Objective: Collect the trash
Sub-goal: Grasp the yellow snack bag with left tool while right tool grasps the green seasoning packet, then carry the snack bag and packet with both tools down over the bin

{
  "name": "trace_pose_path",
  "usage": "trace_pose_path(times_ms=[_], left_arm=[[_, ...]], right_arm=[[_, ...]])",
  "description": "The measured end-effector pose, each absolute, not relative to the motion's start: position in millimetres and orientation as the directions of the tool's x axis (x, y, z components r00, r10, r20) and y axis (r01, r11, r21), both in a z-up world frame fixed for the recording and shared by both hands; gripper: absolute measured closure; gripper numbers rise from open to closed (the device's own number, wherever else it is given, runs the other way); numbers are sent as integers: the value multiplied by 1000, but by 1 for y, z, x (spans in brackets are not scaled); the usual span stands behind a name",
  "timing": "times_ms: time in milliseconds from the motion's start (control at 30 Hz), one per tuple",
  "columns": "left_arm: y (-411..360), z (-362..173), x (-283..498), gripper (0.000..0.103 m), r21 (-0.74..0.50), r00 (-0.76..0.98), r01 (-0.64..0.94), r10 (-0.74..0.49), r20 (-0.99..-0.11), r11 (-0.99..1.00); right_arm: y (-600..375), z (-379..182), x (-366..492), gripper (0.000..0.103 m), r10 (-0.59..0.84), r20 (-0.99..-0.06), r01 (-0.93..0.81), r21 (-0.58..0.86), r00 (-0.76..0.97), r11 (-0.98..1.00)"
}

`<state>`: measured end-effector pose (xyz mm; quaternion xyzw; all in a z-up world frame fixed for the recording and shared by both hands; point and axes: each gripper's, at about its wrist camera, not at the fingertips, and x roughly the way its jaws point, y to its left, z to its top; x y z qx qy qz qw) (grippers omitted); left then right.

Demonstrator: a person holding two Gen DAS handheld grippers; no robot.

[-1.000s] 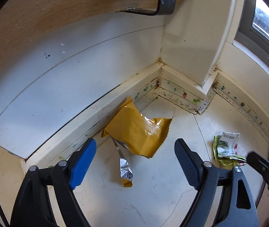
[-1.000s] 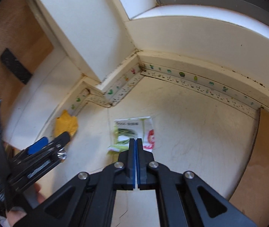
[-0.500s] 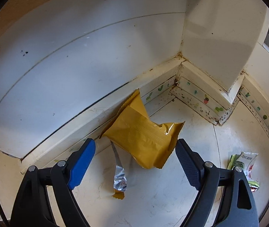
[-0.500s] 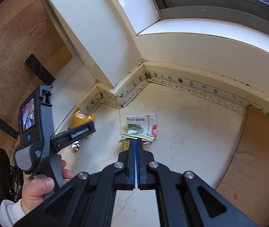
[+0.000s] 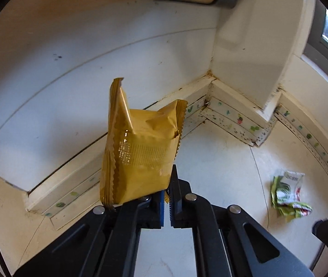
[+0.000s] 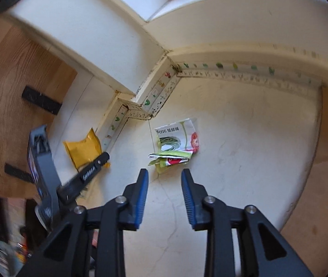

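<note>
A: Up comes the yellow wrapper (image 5: 138,154)! Half a second ago it lay flat against the skirting board (image 5: 64,184); the left hand-held gripper (image 5: 167,198) has just snapped closed on its lower edge, and it stands tall, centre of the left view.

B: And the right hand-held gripper (image 6: 165,184), clamped tight a moment back, has just been opening. Jaws part-open, nothing between them.

A: So: first pickup in hand, I'd say. Next?

B: Probably the green-and-white packet (image 6: 175,143), crumpled on the floor (image 6: 244,161) just above those jaws. Needs lowering over it, then closing.

A: Wrapper's glossy, creased, zigzag-edged.
</note>
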<state>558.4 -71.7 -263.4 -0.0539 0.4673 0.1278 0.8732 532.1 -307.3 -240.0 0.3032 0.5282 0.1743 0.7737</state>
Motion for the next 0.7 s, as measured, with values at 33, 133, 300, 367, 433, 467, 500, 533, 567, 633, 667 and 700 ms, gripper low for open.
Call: trace_pose_path(times_ms=[33,133,300,367,433,467,500,533,567,633,667,700], left_arm=[[-72,-262,554,102,18,538,-268,166,-826,963],[-66,-255,534,102,-9,553,-258,140,-822,966],[-57,-246,504,102,-70,566,-257,91,-819,964],[-51,-244,495,102,-77,574,-250,84,-814,965],[-59,-238,484,102,-88,590,-241,74,-804,967],[-63,-237,483,102,-89,594,-237,72,-801,967],[-61,-235,479,102,-99,598,-235,63,-799,967],[-60,-233,477,102,-108,600,-232,55,-798,967],[-60,-231,473,102,-113,602,-231,50,-797,966],[-60,-226,466,102,-121,607,-222,40,-793,967],[-61,-224,461,102,-122,609,-217,37,-792,969],[-61,-222,457,102,-122,610,-210,32,-792,970]], right_arm=[[-308,-243,533,71,602,-704,75,671,377,738],[-308,-256,541,71,615,-697,160,700,370,696],[-311,-277,553,71,637,-669,316,743,382,590],[-310,-281,557,71,635,-666,355,746,391,564],[-309,-286,561,71,636,-659,389,752,402,533],[-308,-287,562,71,638,-655,393,755,406,525],[-306,-287,563,72,635,-655,392,755,410,526],[-303,-287,565,78,625,-668,394,743,404,541],[-301,-288,566,87,617,-679,398,734,399,550],[-299,-288,564,89,612,-680,392,733,404,556],[-298,-288,564,90,608,-682,385,731,406,563],[-297,-288,563,92,606,-684,379,729,405,570]])
